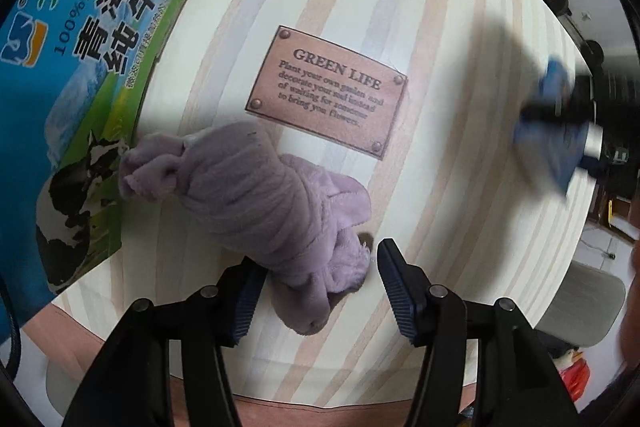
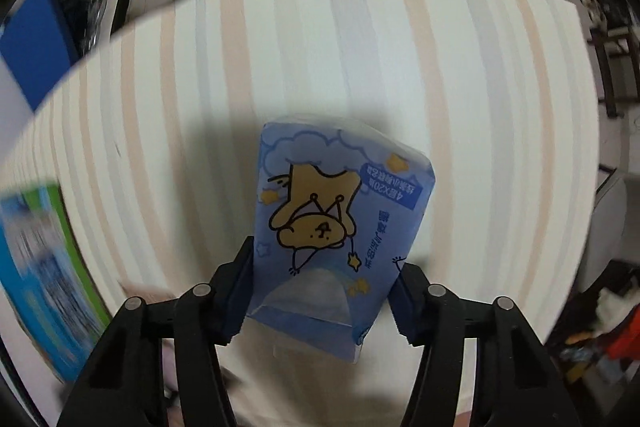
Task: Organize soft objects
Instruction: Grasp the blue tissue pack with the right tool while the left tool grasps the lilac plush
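Observation:
A crumpled lilac plush cloth (image 1: 264,203) lies on the striped table (image 1: 440,27) beside the milk carton box. My left gripper (image 1: 316,291) is open, its fingers on either side of the cloth's near end, not closed on it. My right gripper (image 2: 322,291) is shut on a blue tissue pack (image 2: 332,227) with a cartoon bear and holds it above the table (image 2: 360,47). The same pack (image 1: 560,131) shows blurred in the left wrist view at the right, held by the right gripper.
A blue and green milk carton box (image 1: 80,47) stands at the table's left; it also shows blurred in the right wrist view (image 2: 40,275). A brown "GREEN LIFE" printed label (image 1: 328,91) is on the tabletop. Chairs and clutter lie beyond the table edges.

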Demonstrator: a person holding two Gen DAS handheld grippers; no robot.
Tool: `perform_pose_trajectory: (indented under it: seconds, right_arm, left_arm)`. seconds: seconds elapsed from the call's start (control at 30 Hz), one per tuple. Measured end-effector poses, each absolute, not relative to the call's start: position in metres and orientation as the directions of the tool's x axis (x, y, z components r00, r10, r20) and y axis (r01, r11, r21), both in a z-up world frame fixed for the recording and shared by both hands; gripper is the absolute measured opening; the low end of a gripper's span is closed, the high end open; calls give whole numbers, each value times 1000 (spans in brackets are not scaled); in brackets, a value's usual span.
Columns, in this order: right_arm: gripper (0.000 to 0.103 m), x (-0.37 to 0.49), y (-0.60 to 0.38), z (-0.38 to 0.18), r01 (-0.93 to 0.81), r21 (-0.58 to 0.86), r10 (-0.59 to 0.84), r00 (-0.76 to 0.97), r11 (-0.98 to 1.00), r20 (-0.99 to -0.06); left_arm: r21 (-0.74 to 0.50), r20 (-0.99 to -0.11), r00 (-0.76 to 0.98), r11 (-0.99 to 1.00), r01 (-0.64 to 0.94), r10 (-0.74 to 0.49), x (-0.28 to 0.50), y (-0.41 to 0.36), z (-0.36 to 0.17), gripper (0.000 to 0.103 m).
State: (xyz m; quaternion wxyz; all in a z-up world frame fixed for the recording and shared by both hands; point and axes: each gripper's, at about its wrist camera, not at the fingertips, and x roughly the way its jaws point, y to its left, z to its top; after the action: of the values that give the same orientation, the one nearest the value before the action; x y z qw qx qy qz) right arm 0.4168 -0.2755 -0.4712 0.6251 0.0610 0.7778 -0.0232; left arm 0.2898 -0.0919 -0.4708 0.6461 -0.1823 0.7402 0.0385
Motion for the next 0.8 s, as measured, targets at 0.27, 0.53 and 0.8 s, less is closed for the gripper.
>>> perform_pose_trajectory:
  seconds: [0.27,0.53,0.8]
  right_arm:
    - [60,313,-285,-473,10,42,43,-278,999,-959]
    - [67,282,-297,-465,88,70,90,-248,994,-965]
    - [70,283,-313,-452,177,131,166,-199,975,-966]
  left_arm:
    - [-187,-972,-122,977,-103,-199,281,-124,-466,46]
    - [-340,-902,-118,852,-398,-415,288,-77,-468,57]
    - [-293,-893,-115,755,-587,-436,286,-56,-470,57]
